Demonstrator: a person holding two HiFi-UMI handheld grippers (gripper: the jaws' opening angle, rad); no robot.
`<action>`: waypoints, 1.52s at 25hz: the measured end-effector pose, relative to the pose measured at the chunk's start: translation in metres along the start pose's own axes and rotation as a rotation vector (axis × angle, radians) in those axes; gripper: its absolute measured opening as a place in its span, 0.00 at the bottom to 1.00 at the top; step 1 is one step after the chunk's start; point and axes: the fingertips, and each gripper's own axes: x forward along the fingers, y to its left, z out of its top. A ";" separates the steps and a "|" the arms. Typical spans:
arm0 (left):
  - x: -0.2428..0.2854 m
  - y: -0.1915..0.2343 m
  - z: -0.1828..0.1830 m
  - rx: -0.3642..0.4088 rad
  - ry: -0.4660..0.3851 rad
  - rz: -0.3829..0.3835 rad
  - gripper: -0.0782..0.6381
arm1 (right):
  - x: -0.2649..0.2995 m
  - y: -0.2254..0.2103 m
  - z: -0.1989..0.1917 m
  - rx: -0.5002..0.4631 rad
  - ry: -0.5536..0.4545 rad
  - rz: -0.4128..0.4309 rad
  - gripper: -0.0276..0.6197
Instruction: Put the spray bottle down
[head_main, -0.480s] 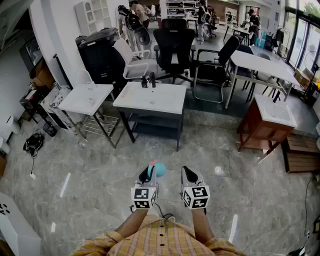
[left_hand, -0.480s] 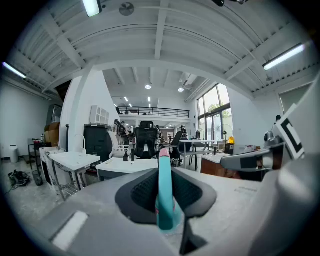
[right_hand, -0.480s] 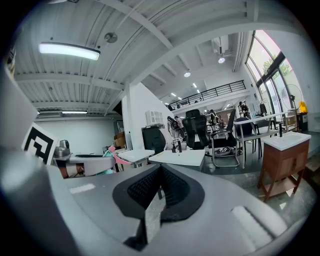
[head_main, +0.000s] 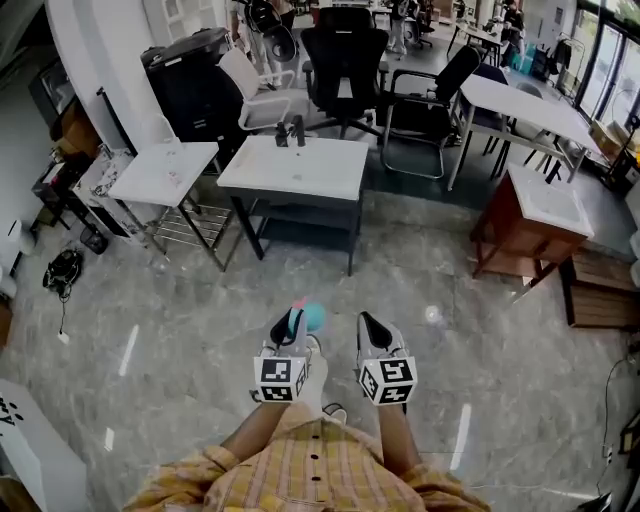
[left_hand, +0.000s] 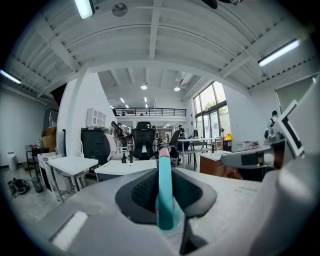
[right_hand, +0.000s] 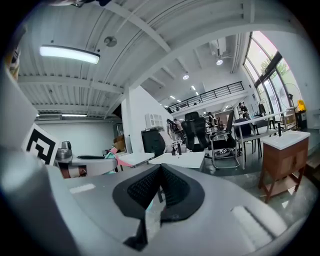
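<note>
Teal-bodied and pink-tipped, the spray bottle (head_main: 313, 318) is clamped between the black pads of the left gripper (head_main: 293, 325), which is held out in front of the person's chest, above the grey marbled floor (head_main: 150, 300). In the left gripper view the bottle is seen as a narrow teal strip filling the gap between the two pads, which are pressed against its sides. The right gripper (head_main: 369, 325) is held just beside the left one and is pointed the same way. Its jaws are seen closed tip to tip, and nothing is gripped between them. Both grippers are held nearly level, tipped slightly downward. A white-topped counter (head_main: 295, 170) on a dark frame is seen ahead, well apart from the bottle. A smaller white counter (head_main: 165, 172) is set at its left, and a black office chair (head_main: 345, 60) is placed behind it.
</note>
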 end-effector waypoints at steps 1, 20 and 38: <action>0.003 0.000 -0.001 -0.001 -0.001 -0.002 0.20 | 0.001 -0.001 0.000 0.005 -0.004 0.002 0.04; 0.142 0.053 -0.005 -0.066 0.014 -0.024 0.20 | 0.132 -0.053 0.009 0.009 0.060 0.012 0.04; 0.348 0.185 0.053 -0.087 0.004 -0.089 0.20 | 0.369 -0.108 0.083 -0.022 0.070 -0.056 0.04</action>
